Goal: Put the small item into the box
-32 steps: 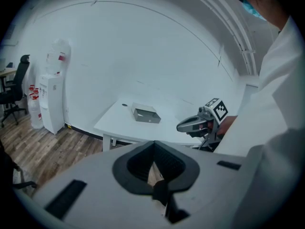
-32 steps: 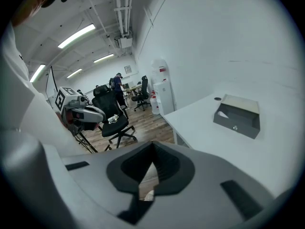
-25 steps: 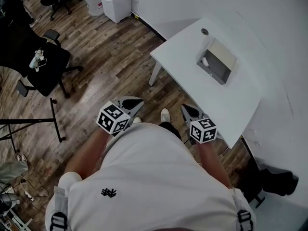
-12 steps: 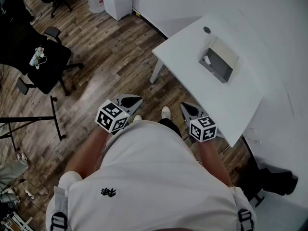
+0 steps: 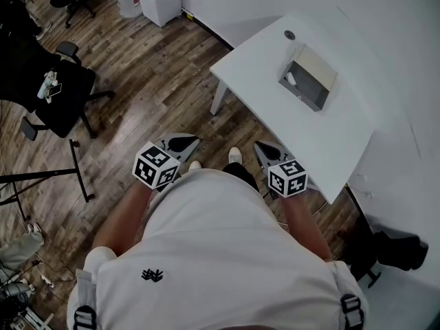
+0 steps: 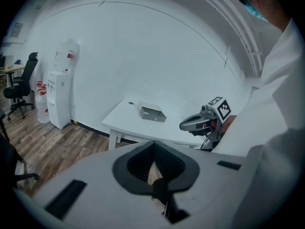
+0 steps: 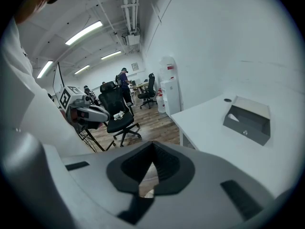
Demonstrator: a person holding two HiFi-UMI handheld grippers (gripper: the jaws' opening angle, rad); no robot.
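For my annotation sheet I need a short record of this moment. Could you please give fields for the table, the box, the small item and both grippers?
table: white table, at the right of the head view
box: grey box, open, on the table
small item: dark round thing on the table beyond the box, apart from it
left gripper: fingers together, nothing between them
right gripper: fingers together, nothing between them, short of the table edge
task state: item not yet in the box
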